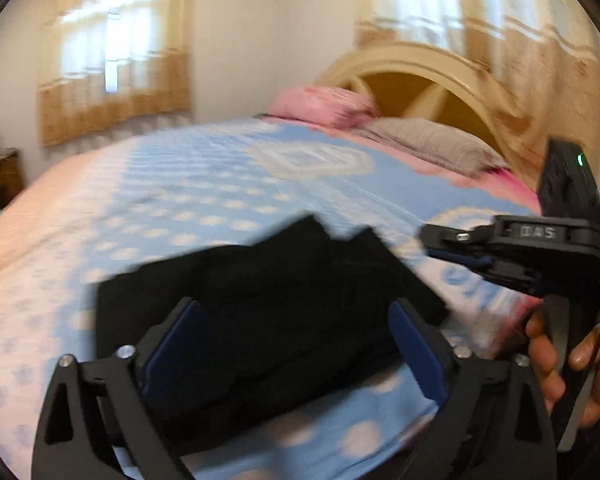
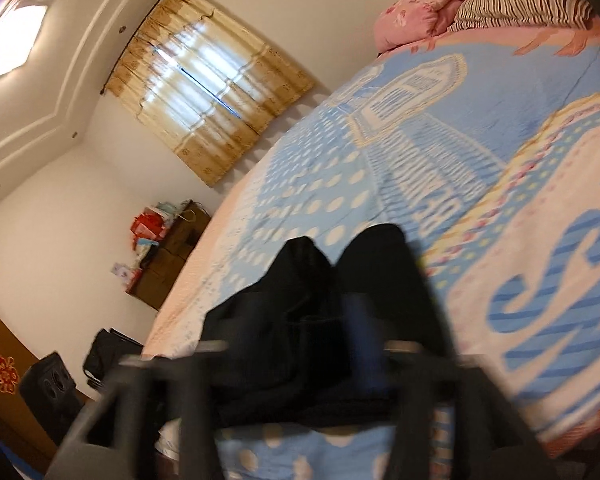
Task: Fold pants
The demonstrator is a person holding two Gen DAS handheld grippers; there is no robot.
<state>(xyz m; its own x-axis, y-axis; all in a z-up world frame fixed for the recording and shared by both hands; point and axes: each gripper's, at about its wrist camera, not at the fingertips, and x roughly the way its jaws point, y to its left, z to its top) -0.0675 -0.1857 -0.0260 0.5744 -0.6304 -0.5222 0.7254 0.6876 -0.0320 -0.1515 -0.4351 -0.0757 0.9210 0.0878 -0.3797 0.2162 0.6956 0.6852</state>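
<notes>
The black pants [image 1: 268,312] lie folded in a compact bundle on the blue patterned bedspread [image 1: 204,184], near the bed's front edge. My left gripper [image 1: 296,340] is open just above the bundle, its blue pads [image 1: 172,356] standing wide apart on either side, holding nothing. My right gripper [image 1: 448,244] shows in the left wrist view at the right, above the bedspread beside the pants, its fingers close together. In the right wrist view the pants [image 2: 300,320] lie just ahead of the blurred right gripper [image 2: 328,344]; its jaws are too smeared to read.
Pink pillow [image 1: 324,106] and grey striped pillow [image 1: 428,140] lie at the arched headboard [image 1: 420,76]. A wooden side table [image 2: 168,252] with boxes and dark bags [image 2: 108,352] stand on the floor left of the bed. Curtained windows are behind.
</notes>
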